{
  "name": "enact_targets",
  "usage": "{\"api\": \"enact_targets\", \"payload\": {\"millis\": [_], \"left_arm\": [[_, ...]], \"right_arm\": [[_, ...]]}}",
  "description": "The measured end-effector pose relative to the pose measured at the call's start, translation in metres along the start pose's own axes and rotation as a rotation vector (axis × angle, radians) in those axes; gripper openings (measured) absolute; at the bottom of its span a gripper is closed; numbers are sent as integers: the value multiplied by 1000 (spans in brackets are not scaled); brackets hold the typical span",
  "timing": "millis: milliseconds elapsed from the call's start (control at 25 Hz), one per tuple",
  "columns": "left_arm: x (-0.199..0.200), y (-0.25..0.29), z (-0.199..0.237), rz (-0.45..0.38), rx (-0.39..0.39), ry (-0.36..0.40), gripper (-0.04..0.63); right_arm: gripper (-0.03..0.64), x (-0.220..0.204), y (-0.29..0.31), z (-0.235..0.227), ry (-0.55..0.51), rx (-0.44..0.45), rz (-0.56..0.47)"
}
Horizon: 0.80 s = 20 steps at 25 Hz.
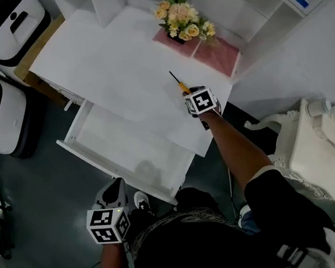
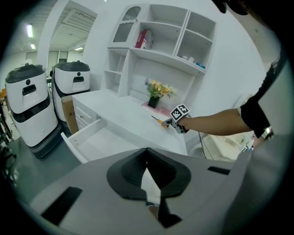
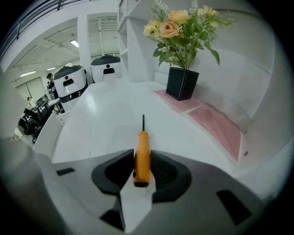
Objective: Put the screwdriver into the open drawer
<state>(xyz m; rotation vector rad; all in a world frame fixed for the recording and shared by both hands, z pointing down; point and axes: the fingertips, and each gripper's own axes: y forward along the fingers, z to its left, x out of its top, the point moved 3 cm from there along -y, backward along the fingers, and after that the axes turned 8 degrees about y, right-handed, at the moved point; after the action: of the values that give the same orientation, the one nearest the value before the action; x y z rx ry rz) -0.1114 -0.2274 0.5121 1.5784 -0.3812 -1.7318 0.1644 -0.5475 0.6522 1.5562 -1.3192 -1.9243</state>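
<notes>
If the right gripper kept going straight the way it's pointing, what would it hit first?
The screwdriver: its orange handle already sits between the jaws of the right gripper, lying on the white desk. Past it, probably just the desk top itself.

One screwdriver, one drawer, two pink mats, one flower vase, two grippers.

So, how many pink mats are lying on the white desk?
2. One pink mat lies under the black vase; the other lies bare right beside it. None seems hidden.

Black short-sleeved shirt
</notes>
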Motion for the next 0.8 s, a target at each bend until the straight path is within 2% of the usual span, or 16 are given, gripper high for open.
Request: {"api": "enact_targets", "payload": {"millis": [400,800], "left_arm": [[7,-4,4,-22,-47,30,15],[8,-14,6,-40,-115,91,15]], "right_arm": [[118,-6,-26,9,-2,-6,-2],[118,-23,-67,23,47,-20,-42]]}}
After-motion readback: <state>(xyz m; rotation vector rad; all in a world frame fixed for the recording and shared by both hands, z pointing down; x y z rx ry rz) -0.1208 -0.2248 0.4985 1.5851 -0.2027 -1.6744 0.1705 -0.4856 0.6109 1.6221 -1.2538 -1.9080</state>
